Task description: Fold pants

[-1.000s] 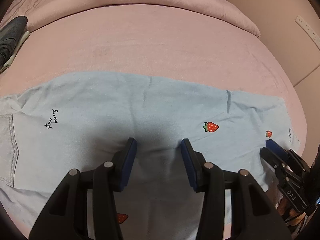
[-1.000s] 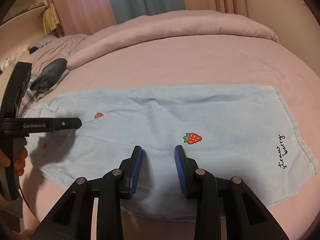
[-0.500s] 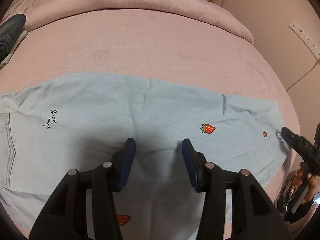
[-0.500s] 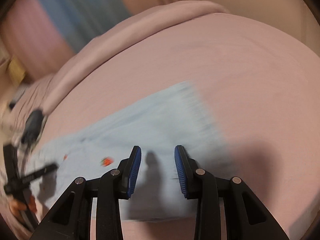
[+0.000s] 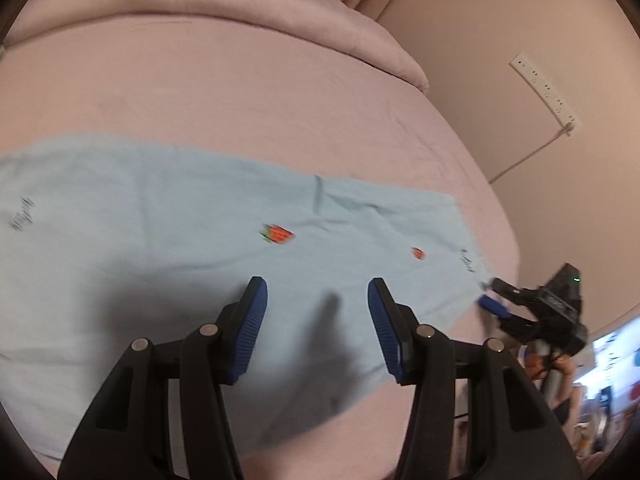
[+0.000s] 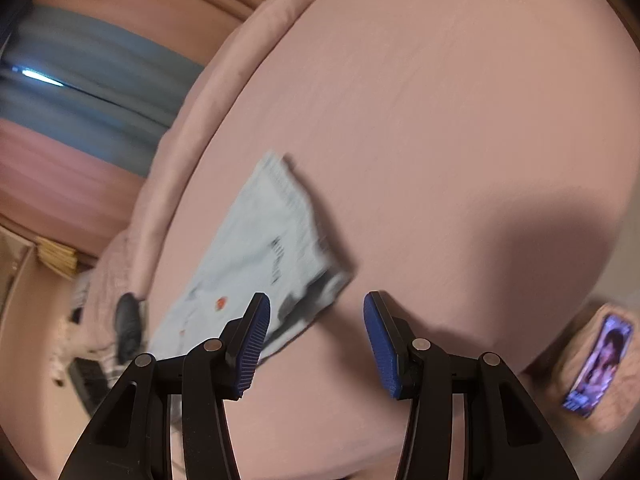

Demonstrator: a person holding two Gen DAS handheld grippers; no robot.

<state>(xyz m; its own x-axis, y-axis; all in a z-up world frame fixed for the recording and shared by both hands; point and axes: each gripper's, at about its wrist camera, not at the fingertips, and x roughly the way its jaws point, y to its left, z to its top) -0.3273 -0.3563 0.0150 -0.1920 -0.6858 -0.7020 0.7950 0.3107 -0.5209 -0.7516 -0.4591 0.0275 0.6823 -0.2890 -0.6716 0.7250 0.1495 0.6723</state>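
Light blue pants (image 5: 168,232) with small strawberry prints lie flat across the pink bed (image 5: 240,100). My left gripper (image 5: 316,328) is open and empty, hovering over the pants' near edge. The right gripper shows in the left wrist view (image 5: 494,296) at the pants' right-hand end corner, jaws apart. In the right wrist view my right gripper (image 6: 316,340) is open and empty, and that end of the pants (image 6: 264,248) lies just ahead of the left finger.
A rolled pink duvet (image 5: 200,12) runs along the far side of the bed. A power strip (image 5: 544,92) with a cable hangs on the wall at right. Dark folded clothing (image 6: 128,324) lies at the bed's far end. A phone (image 6: 600,364) sits at lower right.
The right gripper has swung out past the right-hand end of the pants and turned to face along them. The left gripper has shifted to the right over the pants.
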